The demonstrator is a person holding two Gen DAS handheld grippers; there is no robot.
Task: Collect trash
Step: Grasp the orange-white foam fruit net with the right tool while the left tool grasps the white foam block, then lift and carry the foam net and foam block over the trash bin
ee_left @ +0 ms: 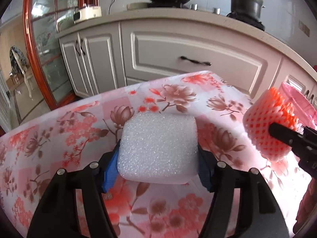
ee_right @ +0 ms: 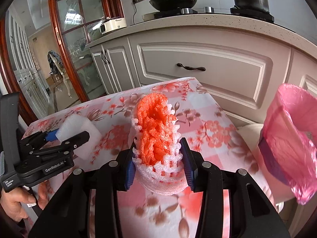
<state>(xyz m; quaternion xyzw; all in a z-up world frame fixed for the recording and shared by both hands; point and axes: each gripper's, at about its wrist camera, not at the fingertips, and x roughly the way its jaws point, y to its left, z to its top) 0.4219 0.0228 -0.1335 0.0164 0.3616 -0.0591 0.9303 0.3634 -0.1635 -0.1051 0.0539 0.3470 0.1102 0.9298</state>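
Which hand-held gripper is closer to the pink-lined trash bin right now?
Right. The right hand-held gripper, clamping the orange and white foam fruit net, sits beside the pink-bag-lined trash bin. The left hand-held gripper, clamping the white foam block, is farther across the table.

Grainy white foam block (ee_left: 158, 150); glossy floral tablecloth (ee_left: 59, 130); thin pink plastic bag (ee_right: 293, 138).
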